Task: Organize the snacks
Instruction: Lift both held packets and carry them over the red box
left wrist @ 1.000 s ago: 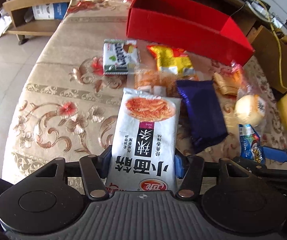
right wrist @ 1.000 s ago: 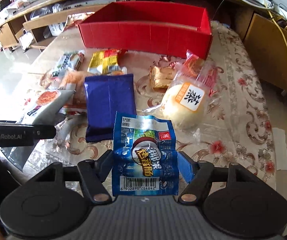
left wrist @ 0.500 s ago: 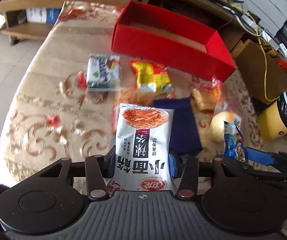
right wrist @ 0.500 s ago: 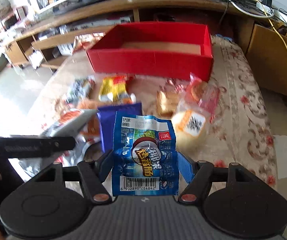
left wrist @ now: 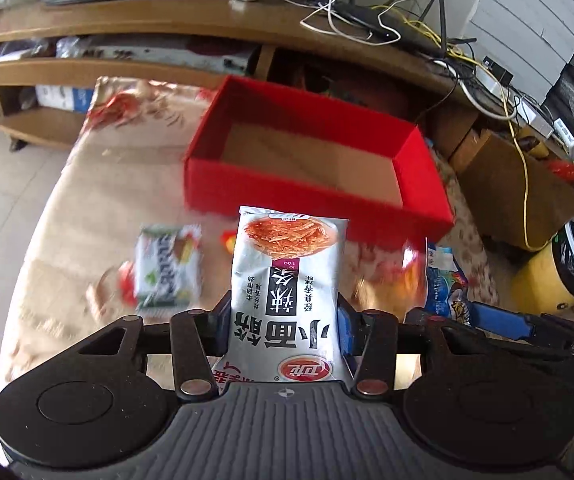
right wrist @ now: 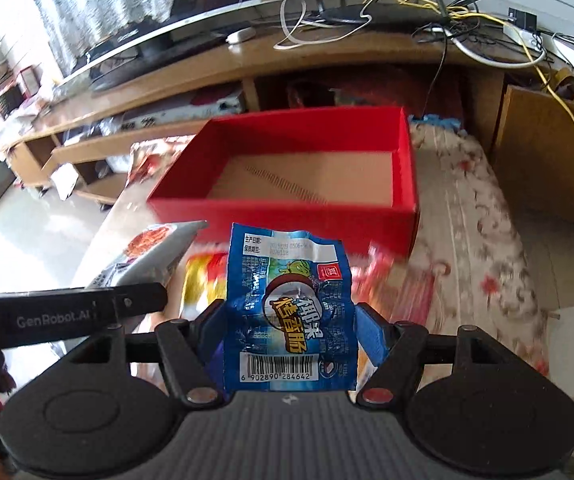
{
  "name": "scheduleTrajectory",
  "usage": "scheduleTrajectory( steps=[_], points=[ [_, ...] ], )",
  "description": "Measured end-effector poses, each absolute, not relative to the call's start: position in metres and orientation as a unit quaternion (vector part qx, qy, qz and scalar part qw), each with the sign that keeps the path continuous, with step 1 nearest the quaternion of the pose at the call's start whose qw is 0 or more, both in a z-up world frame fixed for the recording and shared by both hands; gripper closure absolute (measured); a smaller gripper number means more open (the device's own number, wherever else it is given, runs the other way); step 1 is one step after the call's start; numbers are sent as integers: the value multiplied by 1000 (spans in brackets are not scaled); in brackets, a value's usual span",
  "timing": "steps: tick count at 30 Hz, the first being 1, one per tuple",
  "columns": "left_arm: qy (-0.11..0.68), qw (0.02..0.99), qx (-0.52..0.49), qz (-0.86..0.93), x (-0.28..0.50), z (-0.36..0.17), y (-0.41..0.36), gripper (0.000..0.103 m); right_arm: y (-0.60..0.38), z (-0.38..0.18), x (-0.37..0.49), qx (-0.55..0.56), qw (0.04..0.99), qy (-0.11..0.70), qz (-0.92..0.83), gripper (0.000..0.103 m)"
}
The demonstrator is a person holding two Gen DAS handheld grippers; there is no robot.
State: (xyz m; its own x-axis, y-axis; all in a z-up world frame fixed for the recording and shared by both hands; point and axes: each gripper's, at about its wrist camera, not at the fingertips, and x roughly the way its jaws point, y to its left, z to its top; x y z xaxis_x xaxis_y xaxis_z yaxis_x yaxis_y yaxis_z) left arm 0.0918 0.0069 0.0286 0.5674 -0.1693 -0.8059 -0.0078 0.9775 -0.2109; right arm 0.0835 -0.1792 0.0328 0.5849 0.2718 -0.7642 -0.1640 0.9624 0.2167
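My left gripper is shut on a silver noodle-snack packet and holds it up in the air before the open red box. My right gripper is shut on a blue sausage packet, also lifted, facing the red box. The box interior shows bare cardboard. The silver packet also shows in the right wrist view, and the blue packet in the left wrist view. A green-white snack packet lies on the tablecloth below left.
Blurred snacks lie on the floral tablecloth in front of the box, among them a yellow packet. A wooden TV stand with cables stands behind. A yellow bin is at the right.
Both grippers have risen and moved forward with their packets, so the red box is nearer and its inside shows. The snacks on the cloth have dropped lower in view.
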Motion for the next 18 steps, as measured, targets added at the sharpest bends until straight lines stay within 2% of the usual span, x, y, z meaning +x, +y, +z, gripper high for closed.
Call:
scheduleTrajectory(
  steps=[18],
  points=[
    [439, 896, -68, -22, 204, 29, -18, 50, -185, 33, 204, 64, 901, 422, 77, 34]
  ],
)
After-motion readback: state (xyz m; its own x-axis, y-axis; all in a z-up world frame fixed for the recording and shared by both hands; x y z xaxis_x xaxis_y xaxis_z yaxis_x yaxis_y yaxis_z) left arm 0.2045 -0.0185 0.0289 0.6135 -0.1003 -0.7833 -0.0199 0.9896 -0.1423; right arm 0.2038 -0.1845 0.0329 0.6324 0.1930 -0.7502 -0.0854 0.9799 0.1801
